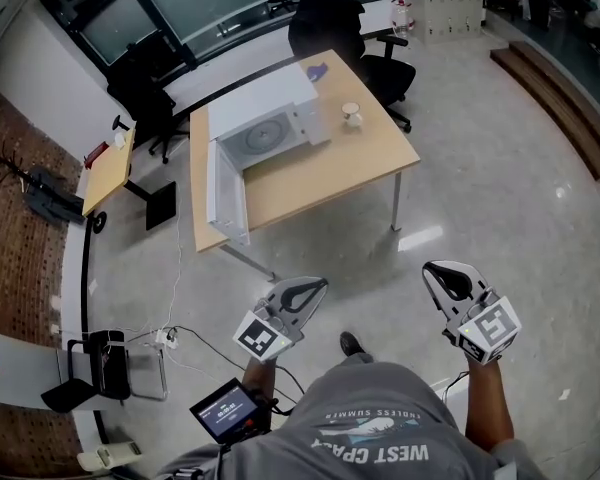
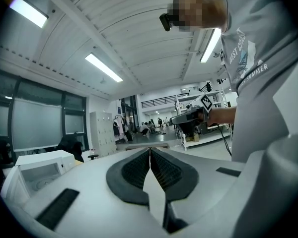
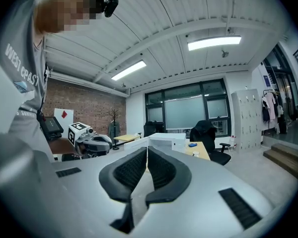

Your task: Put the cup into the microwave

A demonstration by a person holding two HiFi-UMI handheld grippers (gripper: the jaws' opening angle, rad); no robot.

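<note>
Facing the bench from well back, left claw and right claw both pressed together and empty, levelled out front for the approach, cup upright on it just beside the microwave, door swung open for loading.

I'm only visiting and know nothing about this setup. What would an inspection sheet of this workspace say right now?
Surface: wooden table, mostly bare.
Job's things: microwave on the table, door open; cup upright to its right, apart from it.
Clutter: small purple thing at the table's far edge.
Grippers: left gripper and right gripper, jaws shut, empty, short of the table.
Cables: cable and power strip on the floor.
Surroundings: office chairs, side table.
</note>
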